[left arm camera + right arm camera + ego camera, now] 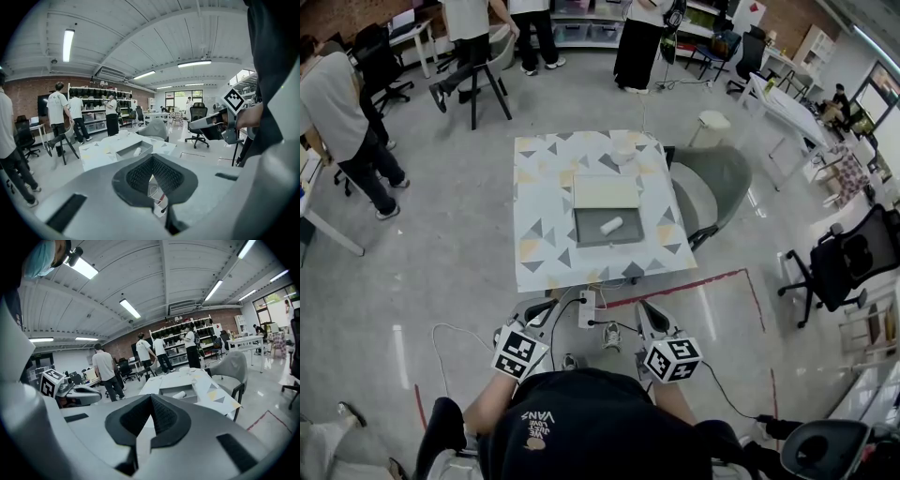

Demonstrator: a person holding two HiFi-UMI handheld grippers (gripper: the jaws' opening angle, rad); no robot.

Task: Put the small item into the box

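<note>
Counter point(544, 187), triangle-pattern cover, ahead of me, well apart from both grippers. Grey chair point(717, 183) at counter's right edge. Box point(591, 232) open near counter's middle, lid lying flat on far side. I hold left gripper point(151, 160) low by my body, jaws pressed together, nothing between them. Right gripper point(150, 398) likewise, jaws together, empty. Small item point(610, 225), white roll, lies inside box, right of centre, slanted.
</note>
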